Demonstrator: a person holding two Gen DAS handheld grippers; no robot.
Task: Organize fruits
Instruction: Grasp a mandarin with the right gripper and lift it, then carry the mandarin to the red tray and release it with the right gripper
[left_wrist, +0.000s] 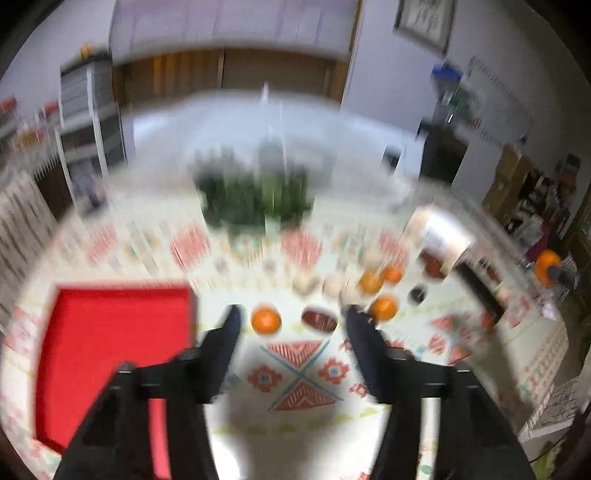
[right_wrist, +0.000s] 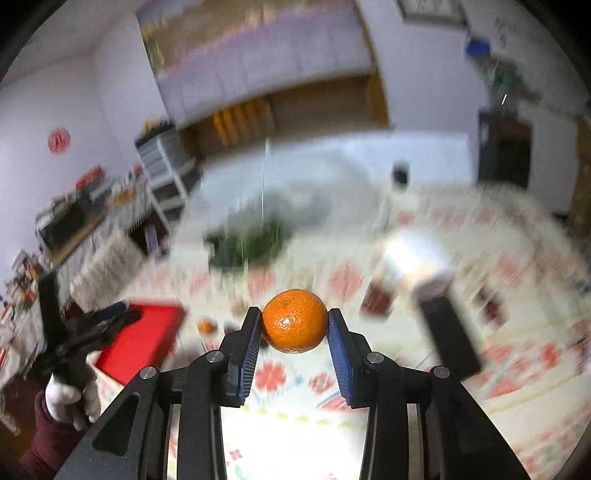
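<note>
My right gripper (right_wrist: 294, 319) is shut on an orange tangerine (right_wrist: 294, 320) and holds it above the patterned tablecloth. In the left wrist view that same gripper and tangerine (left_wrist: 547, 266) show at the far right. My left gripper (left_wrist: 293, 314) is open and empty above the table, its fingertips either side of a tangerine (left_wrist: 266, 319) and a dark red fruit (left_wrist: 320, 319) lying beyond them. More tangerines (left_wrist: 384, 307) and pale round fruits (left_wrist: 306, 282) lie to the right. A red tray (left_wrist: 107, 354) sits to the left; it also shows in the right wrist view (right_wrist: 144, 341). Both views are blurred.
A green potted plant (left_wrist: 255, 199) stands at the table's far middle. A white-lidded jar (left_wrist: 441, 236) stands at the right with dark fruits beside it. The left hand's gripper (right_wrist: 88, 332) shows in the right wrist view beside the tray.
</note>
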